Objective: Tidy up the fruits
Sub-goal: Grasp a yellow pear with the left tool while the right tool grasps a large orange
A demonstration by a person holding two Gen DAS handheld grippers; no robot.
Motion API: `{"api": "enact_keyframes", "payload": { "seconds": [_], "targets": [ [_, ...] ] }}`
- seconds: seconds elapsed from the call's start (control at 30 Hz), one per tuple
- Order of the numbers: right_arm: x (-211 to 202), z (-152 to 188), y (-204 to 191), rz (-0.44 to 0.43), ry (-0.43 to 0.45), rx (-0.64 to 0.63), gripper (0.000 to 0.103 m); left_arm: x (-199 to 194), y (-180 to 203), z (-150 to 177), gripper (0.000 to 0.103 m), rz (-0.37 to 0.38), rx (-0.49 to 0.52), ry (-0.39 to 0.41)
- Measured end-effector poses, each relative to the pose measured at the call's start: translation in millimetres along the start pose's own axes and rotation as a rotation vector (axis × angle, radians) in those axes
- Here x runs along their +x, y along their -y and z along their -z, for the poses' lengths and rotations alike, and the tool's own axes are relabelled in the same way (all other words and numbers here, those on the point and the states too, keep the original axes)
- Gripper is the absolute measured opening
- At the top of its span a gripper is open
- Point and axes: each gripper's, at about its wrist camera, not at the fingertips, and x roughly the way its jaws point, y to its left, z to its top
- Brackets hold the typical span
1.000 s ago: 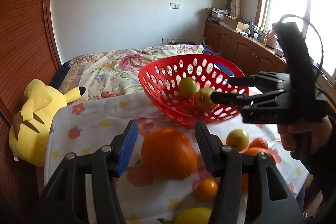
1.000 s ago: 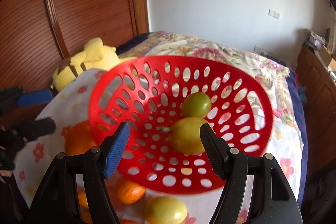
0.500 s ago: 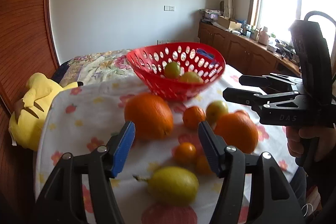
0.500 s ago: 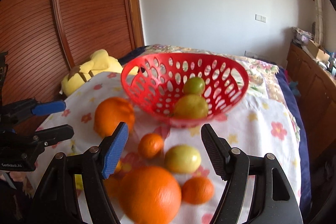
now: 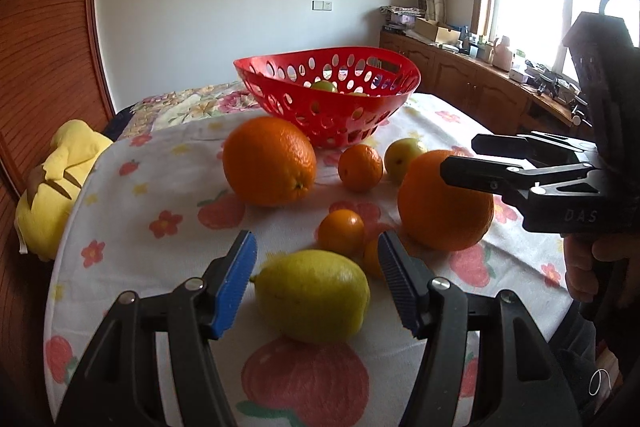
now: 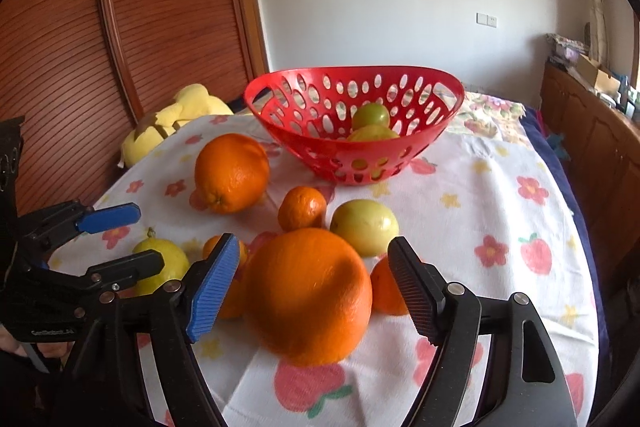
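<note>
A red perforated basket [image 5: 328,107] [image 6: 400,155] stands at the far side of the table with a green fruit [image 6: 370,115] and a yellow fruit [image 6: 372,134] inside. My left gripper [image 5: 314,263] is open, its jaws on either side of a lemon [image 5: 312,295] on the cloth. My right gripper [image 6: 312,269] is open around a big orange [image 6: 308,295] [image 5: 440,211], apart from it. Another big orange [image 5: 268,161] [image 6: 231,171], small tangerines [image 5: 360,167] [image 6: 302,207] and a pale yellow-green fruit [image 5: 402,157] [image 6: 364,225] lie between.
The table carries a white cloth [image 5: 160,211] printed with flowers and strawberries. A yellow plush toy [image 5: 56,183] [image 6: 172,123] sits off the table's left edge. A bed lies behind the basket, wooden cabinets [image 5: 480,91] along the right wall.
Both grippers have pulled back from the basket and dropped low to the table. The left now frames the lemon, the right the big orange. The basket looks farther away.
</note>
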Motion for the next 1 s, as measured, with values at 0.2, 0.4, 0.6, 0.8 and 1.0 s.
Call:
{"api": "enact_keyframes", "payload": {
  "seconds": [0.2, 0.4, 0.6, 0.8, 1.0],
  "targets": [
    [3.1, 10.9, -1.6, -0.012, -0.005, 0.02, 0.081, 7.2, 1.8, 10.0, 0.063, -0.005, 0.002, -0.009],
    [11.8, 17.6, -0.5, -0.007, -0.02, 0.042, 0.084, 11.7, -0.7, 14.3, 0.063, -0.016, 0.008, 0.0],
    [21.6, 26.2, -3.7, -0.019, -0.034, 0.035, 0.085, 11.4, -2.7, 17.4, 0.065, -0.011, 0.006, 0.009],
    [26.2, 32.7, -4.7, -0.028, -0.044, 0.041, 0.085, 12.4, -2.9, 17.6, 0.066, -0.012, 0.007, 0.003],
    [25.8, 33.6, -3.0, -0.04, -0.039, 0.049, 0.085, 12.2, -1.0, 17.6, 0.067, -0.023, 0.008, -0.011]
  ]
}}
